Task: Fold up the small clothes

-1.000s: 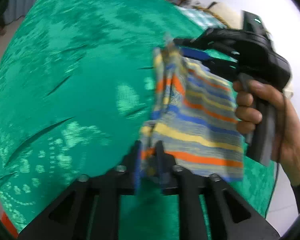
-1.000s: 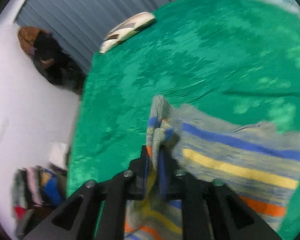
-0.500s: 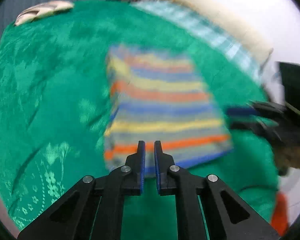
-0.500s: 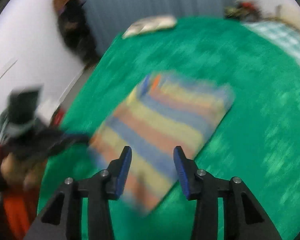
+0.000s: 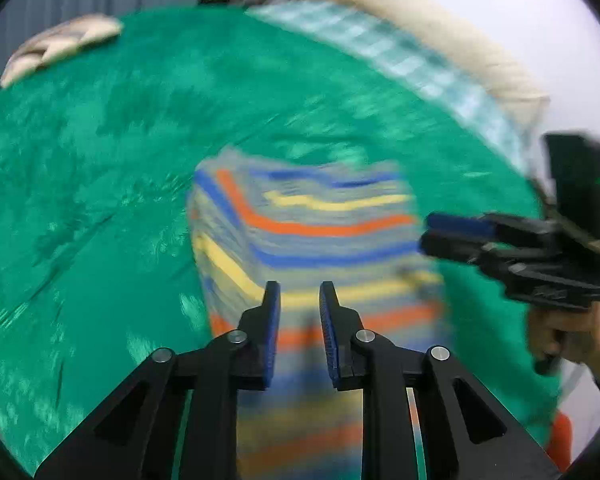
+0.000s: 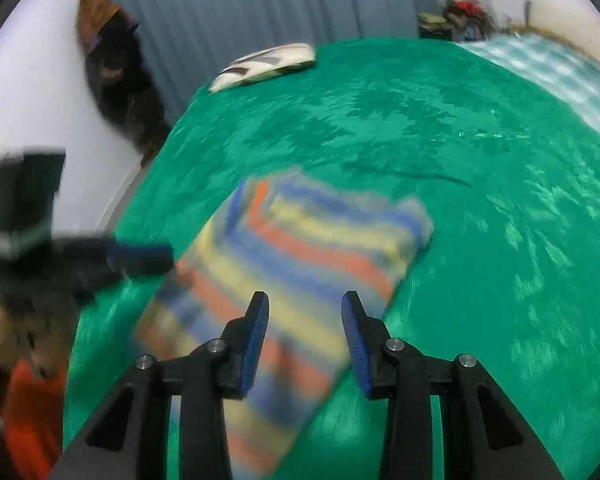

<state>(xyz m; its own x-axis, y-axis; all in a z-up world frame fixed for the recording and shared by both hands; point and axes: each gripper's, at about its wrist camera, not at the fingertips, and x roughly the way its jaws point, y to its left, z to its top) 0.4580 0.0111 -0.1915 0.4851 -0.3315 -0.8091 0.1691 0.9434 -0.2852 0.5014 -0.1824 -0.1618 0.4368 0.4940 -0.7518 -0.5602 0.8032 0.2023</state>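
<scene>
No readable text, label or number anywhere.

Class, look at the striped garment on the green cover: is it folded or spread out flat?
Folded. The striped garment lies as a compact rectangle on the green cover, with one layer lapped over another at its far end; neither gripper touches it.

The striped garment (image 5: 312, 236) is looking like a soft knit cloth, matt, with orange, blue, yellow and grey bands. The green bedspread (image 5: 100, 184) under it is showing a plush, velvety pile that is catching the light in shiny patches and fine creases. The left gripper (image 5: 299, 300) is showing matt black plastic arms with small bright metal pins, and its jaws are wearing ribbed blue pads. The right gripper (image 6: 305, 314) is looking the same: matt black plastic, silver pins, textured blue pads. A checked woven cloth (image 5: 400, 60) is lying along the bed's far edge, blurred.
</scene>
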